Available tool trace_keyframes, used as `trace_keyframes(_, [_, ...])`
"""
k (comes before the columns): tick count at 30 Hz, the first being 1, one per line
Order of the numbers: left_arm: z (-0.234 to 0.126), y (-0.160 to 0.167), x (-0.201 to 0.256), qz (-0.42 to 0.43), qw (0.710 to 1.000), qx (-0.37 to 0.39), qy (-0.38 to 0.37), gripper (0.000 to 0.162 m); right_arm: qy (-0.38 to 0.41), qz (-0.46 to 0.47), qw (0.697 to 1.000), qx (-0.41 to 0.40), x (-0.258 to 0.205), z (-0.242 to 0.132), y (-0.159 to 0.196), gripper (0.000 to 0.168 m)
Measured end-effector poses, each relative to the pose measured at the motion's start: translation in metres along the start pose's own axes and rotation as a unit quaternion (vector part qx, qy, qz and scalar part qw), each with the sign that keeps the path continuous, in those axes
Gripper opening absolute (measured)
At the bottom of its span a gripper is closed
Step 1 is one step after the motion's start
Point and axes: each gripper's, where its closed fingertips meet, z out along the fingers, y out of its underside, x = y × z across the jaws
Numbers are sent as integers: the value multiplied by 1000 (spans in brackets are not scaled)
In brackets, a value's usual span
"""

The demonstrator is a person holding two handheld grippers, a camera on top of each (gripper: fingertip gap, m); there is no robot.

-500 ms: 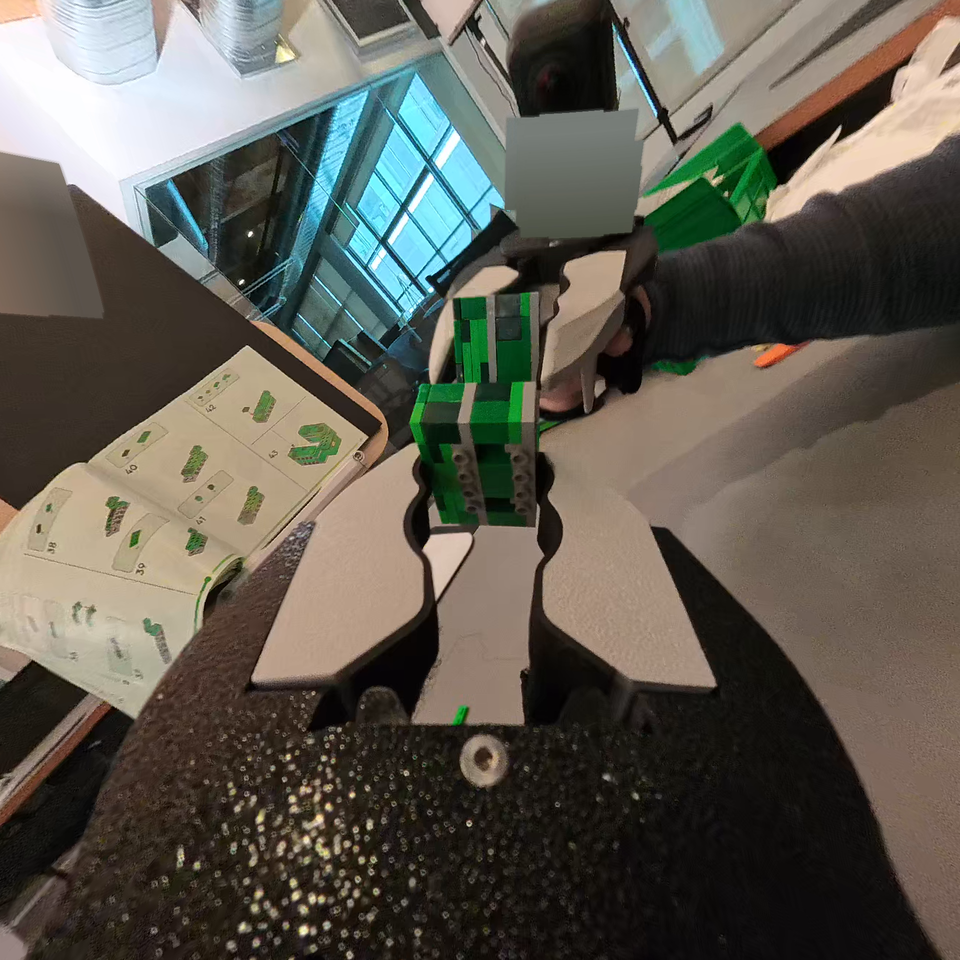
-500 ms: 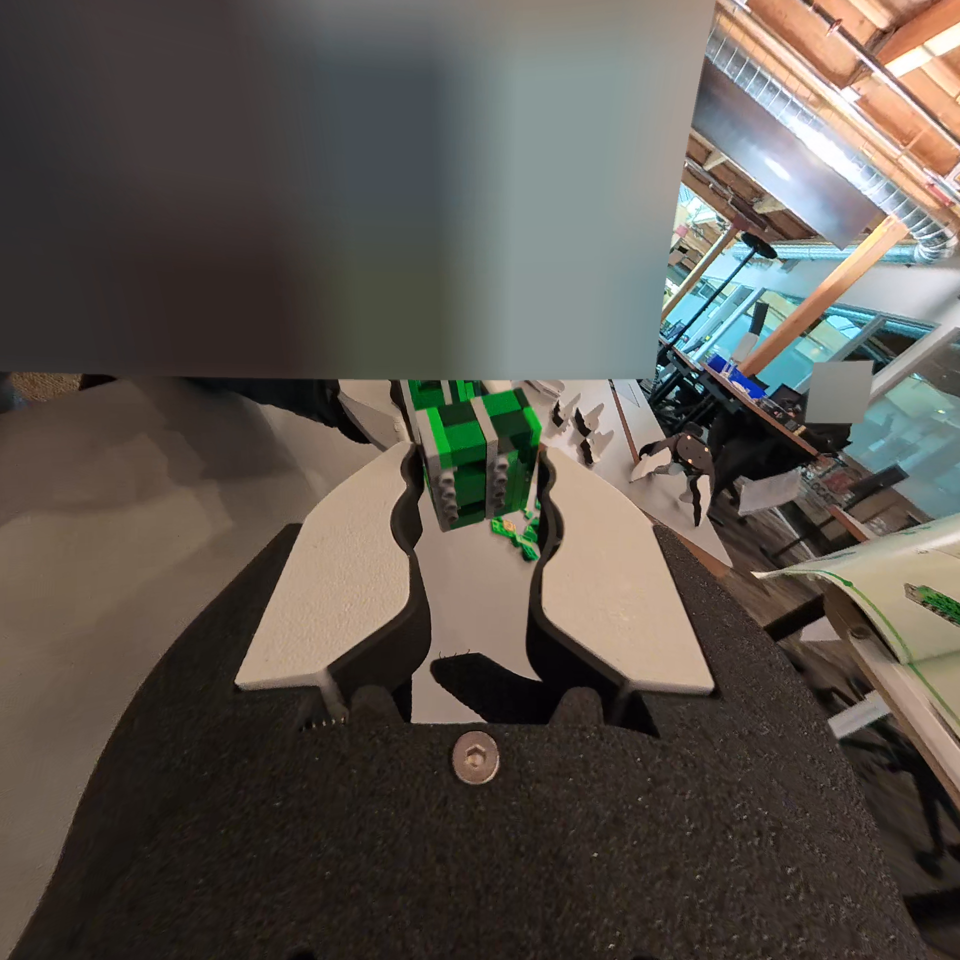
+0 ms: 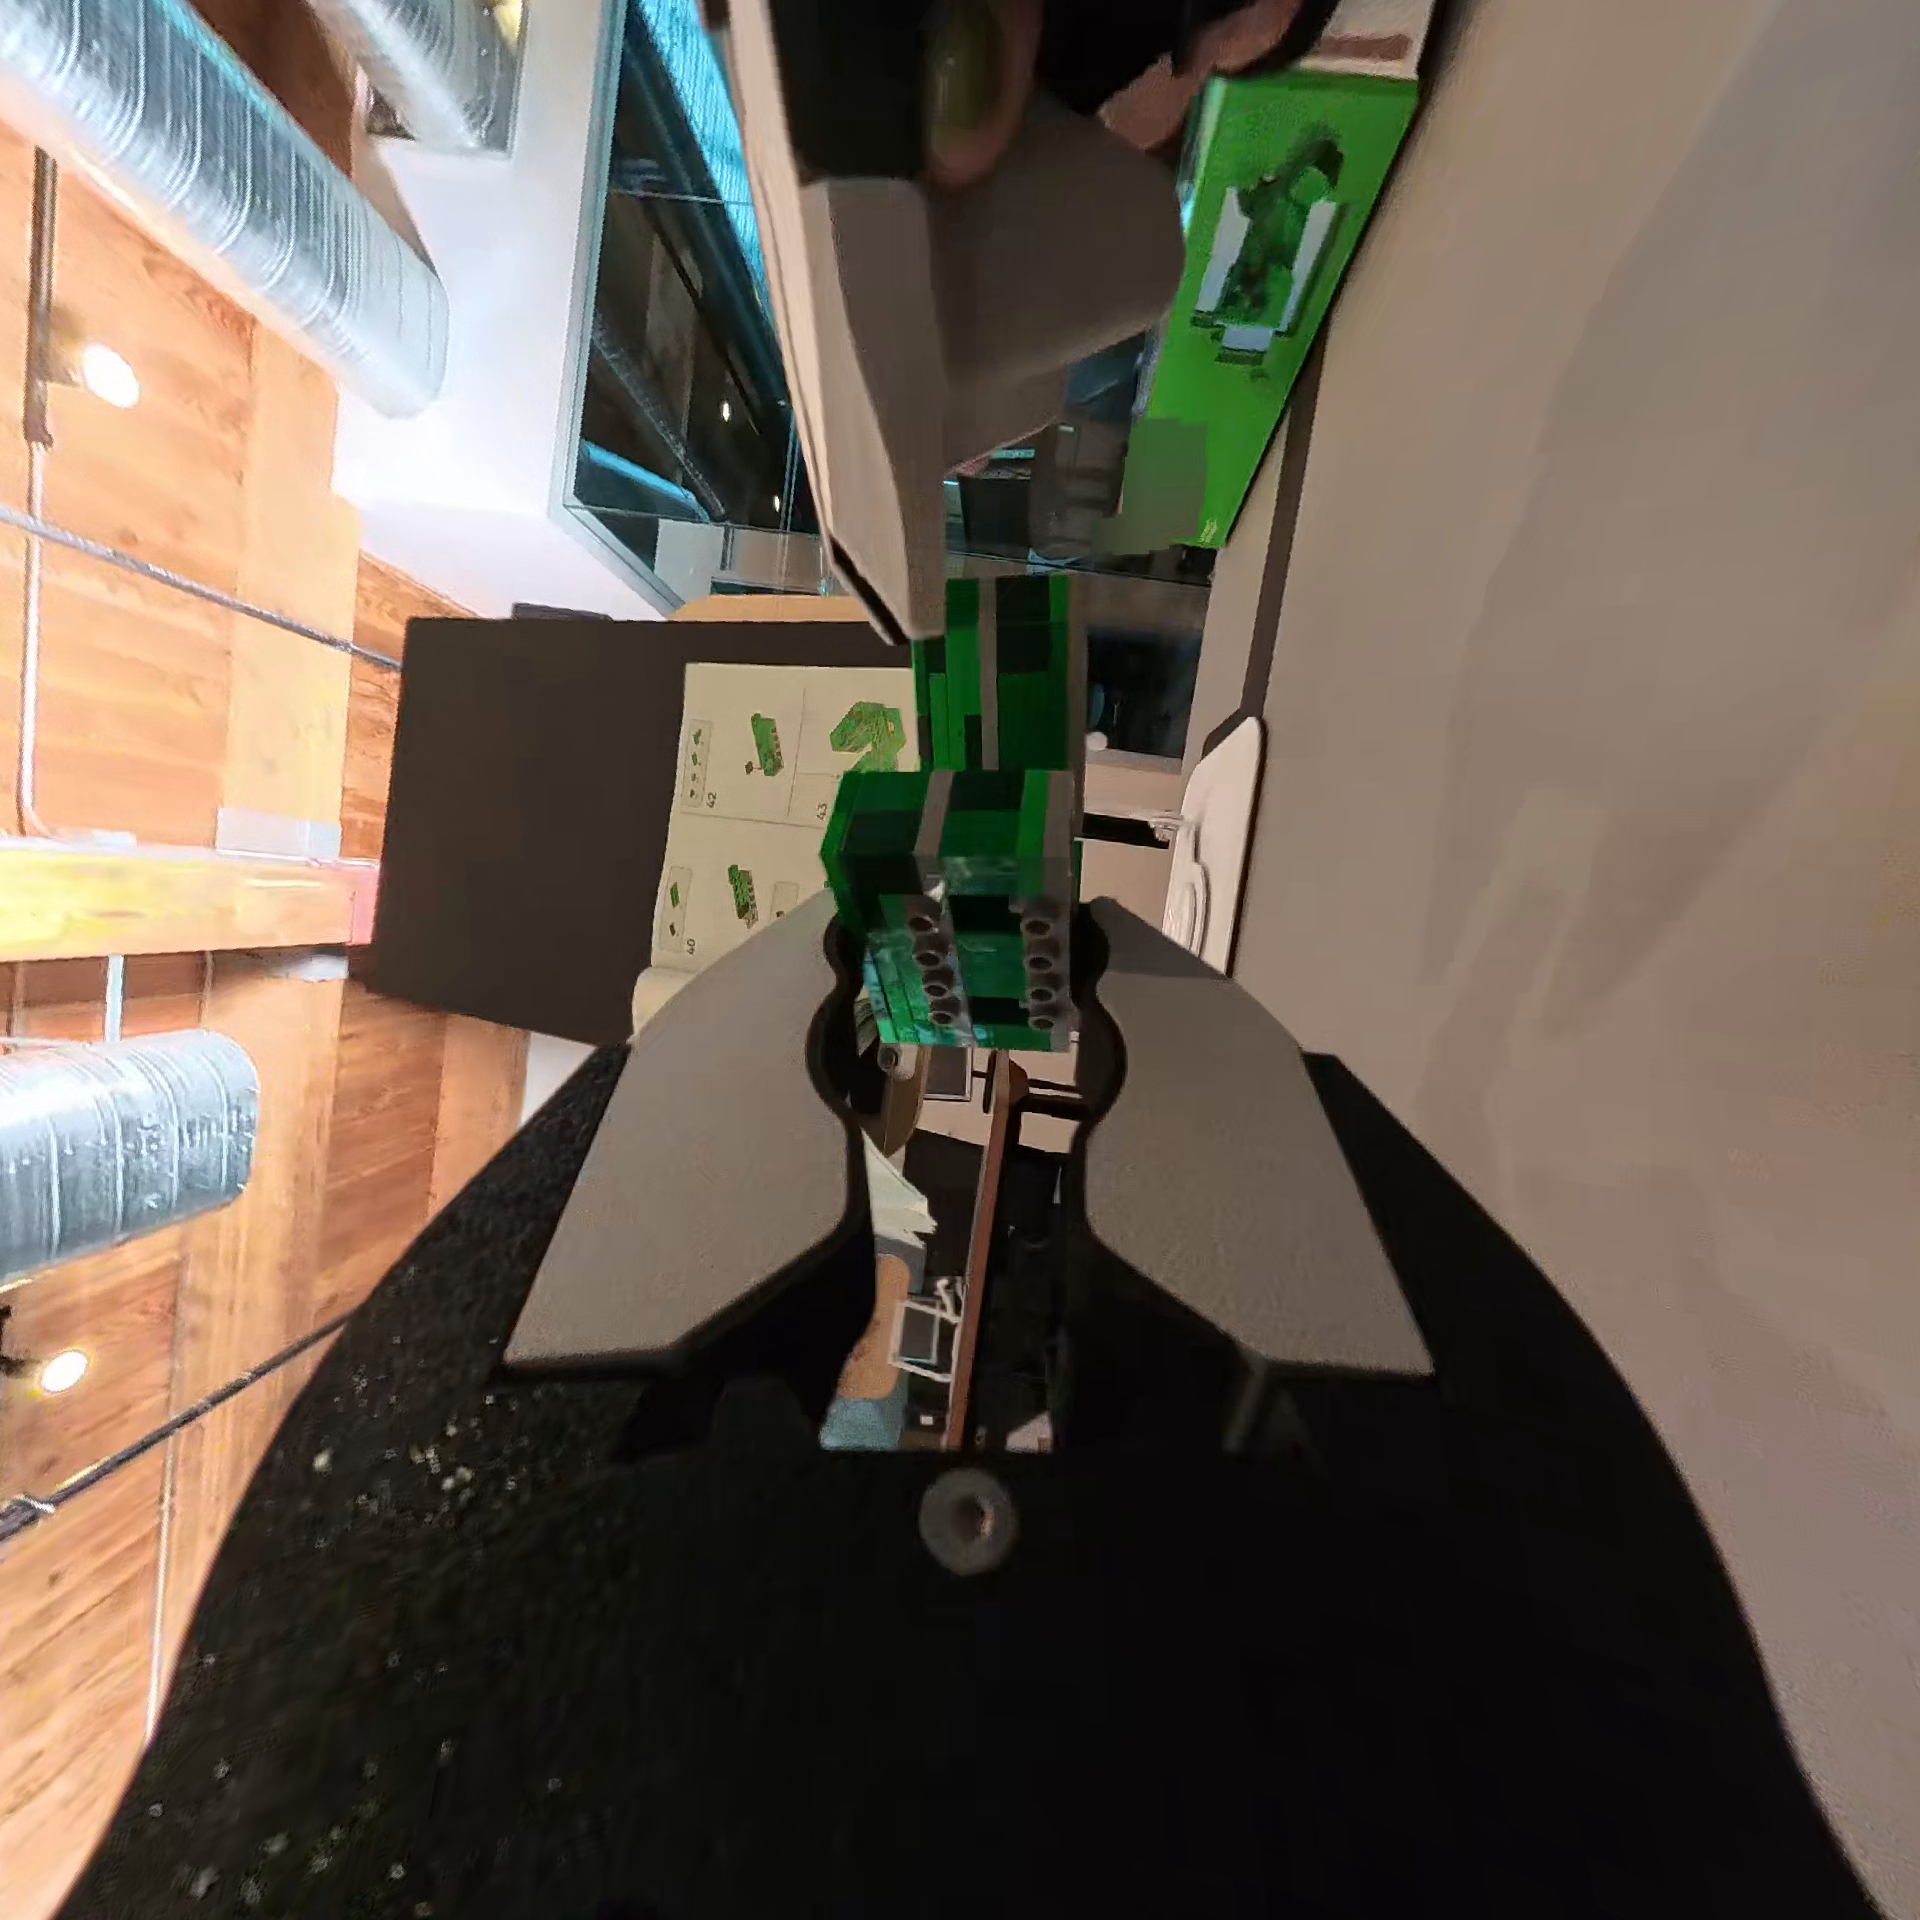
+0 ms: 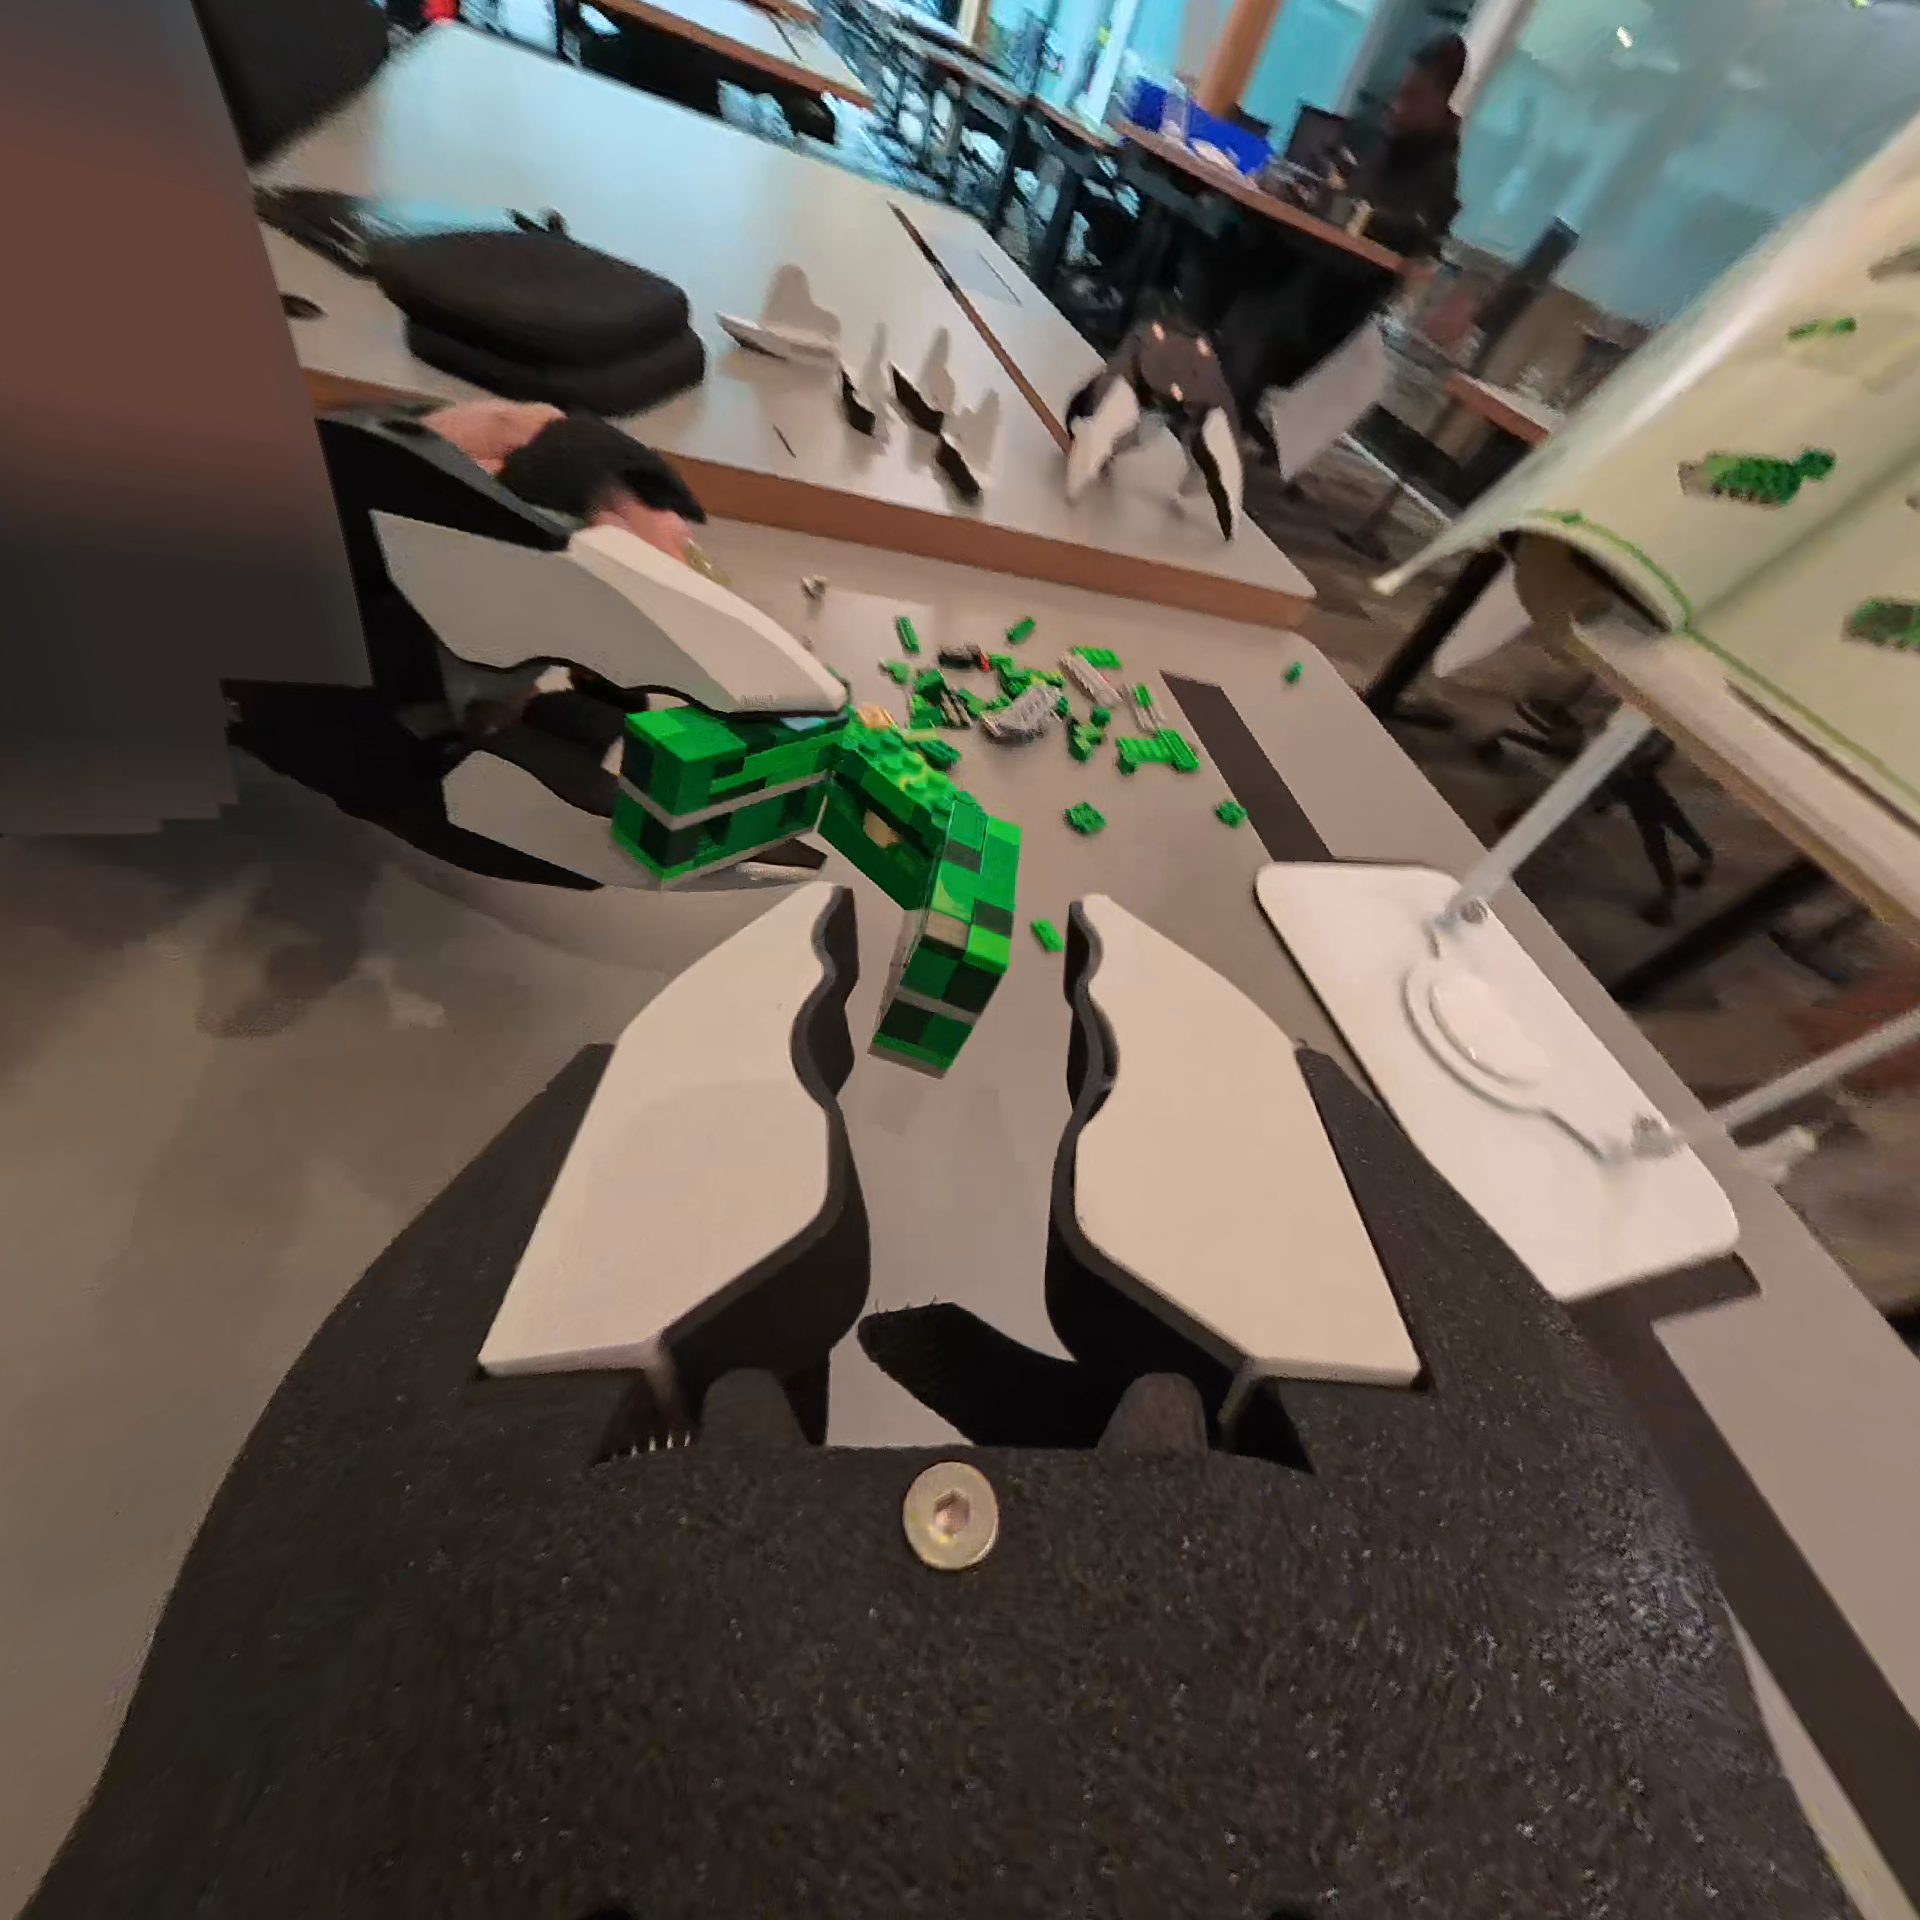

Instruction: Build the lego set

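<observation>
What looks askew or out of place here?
The green lego model is bent at its middle: one half is clamped in the left gripper, the other droops between the open right gripper. Loose bricks litter the table.

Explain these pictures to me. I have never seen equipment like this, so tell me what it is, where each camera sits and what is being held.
These are two handheld pincers, each with a camera looking along its two fingers. The left wrist view shows the left gripper clamped on a green lego model. In the right wrist view, the right gripper stands open, its fingers either side of the model's hanging end without gripping it. Beyond lie loose green bricks on the grey table; the instruction booklet stands propped at right.
</observation>
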Motion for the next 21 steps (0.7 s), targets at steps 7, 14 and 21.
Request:
trace_keyframes(7, [1, -12, 15, 17, 999, 22, 19, 38, 43, 34, 995, -78, -6, 7, 34, 23])
trace_keyframes(14, [-1, -27, 44, -101, 983, 73, 136, 63, 8, 48, 995, -83, -10, 5, 60, 19])
trace_keyframes(21, [-15, -34, 58, -292, 908, 114, 276, 85, -135, 53, 986, -84, -34, 3, 92, 19])
